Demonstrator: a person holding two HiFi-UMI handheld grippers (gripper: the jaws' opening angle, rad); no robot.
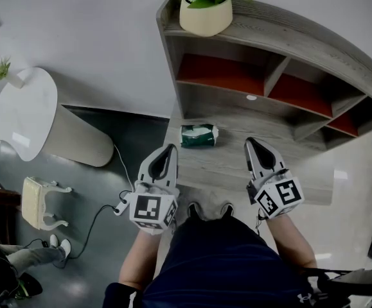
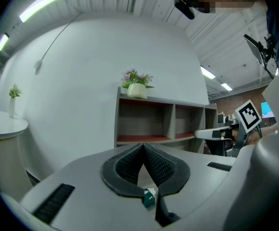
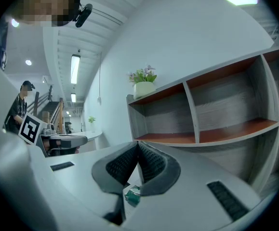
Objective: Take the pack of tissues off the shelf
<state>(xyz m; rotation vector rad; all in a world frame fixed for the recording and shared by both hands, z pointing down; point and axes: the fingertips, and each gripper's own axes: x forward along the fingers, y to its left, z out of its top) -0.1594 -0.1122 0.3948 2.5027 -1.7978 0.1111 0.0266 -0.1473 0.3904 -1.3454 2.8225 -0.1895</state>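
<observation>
Two clenched, empty tools: left gripper (image 1: 170,150) and right gripper (image 1: 250,144) flank the pack of tissues (image 1: 198,135), which lies on the shelf (image 1: 237,124) ledge just beyond their fingertips, evidently within reach.

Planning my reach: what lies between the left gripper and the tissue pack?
Only bare shelf board, seen in the head view, between left gripper and tissue pack.

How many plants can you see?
2. A flowering plant sits on top of the shelf. A small green plant stands on the round white table. More could be out of view.
</observation>
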